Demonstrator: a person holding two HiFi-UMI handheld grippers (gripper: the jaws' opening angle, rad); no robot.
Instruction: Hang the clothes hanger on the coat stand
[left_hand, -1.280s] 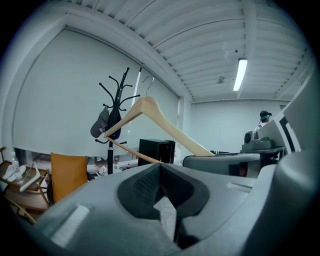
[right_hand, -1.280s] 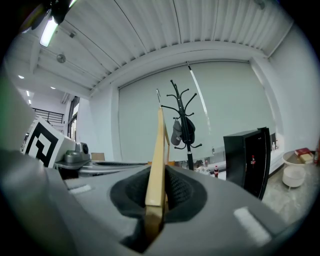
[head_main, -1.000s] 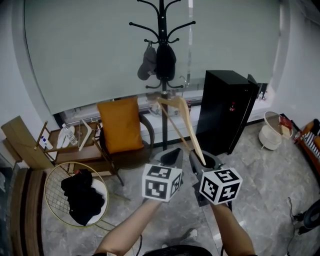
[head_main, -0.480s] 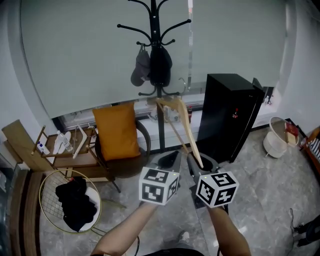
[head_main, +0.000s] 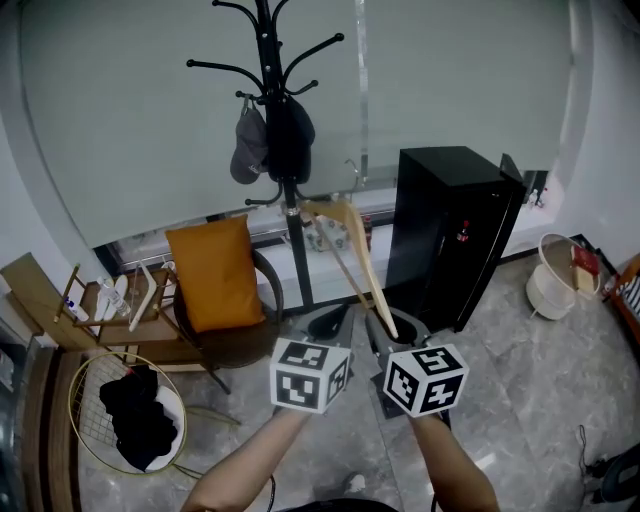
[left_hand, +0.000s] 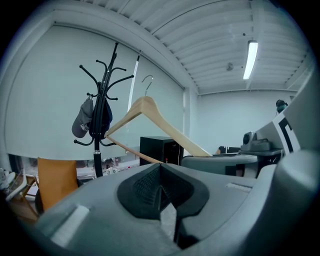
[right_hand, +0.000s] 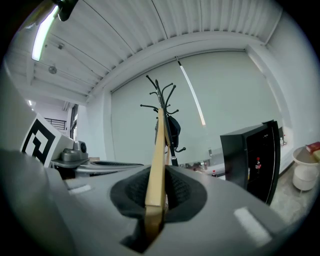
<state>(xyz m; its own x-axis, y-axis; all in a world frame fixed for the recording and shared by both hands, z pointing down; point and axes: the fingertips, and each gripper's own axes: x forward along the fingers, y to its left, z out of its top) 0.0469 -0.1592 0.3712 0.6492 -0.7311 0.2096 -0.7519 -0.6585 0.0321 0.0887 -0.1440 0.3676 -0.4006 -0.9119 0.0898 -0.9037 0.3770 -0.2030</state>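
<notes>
A wooden clothes hanger (head_main: 356, 255) with a metal hook stands up from my right gripper (head_main: 392, 332), which is shut on the end of one arm. In the right gripper view the hanger (right_hand: 157, 155) runs up between the closed jaws, in line with the black coat stand (right_hand: 166, 117). The coat stand (head_main: 268, 110) rises ahead and left of the hanger, with a grey cap (head_main: 247, 148) and a dark garment (head_main: 290, 130) on its lower hooks. My left gripper (head_main: 330, 322) is shut and empty beside the right one. The left gripper view shows the hanger (left_hand: 150, 117) right of the stand (left_hand: 101, 107).
An orange cushion (head_main: 208, 271) leans in a chair below the stand. A black cabinet (head_main: 446, 233) stands to the right. At the left are a low wooden rack (head_main: 110, 305) and a round wire basket (head_main: 120, 415) with dark clothes. A white bin (head_main: 555, 275) is far right.
The view has shifted, so the coat stand now sits further left and lower in the head view. Both grippers and the hanger keep the same hold, slightly lower in frame.
</notes>
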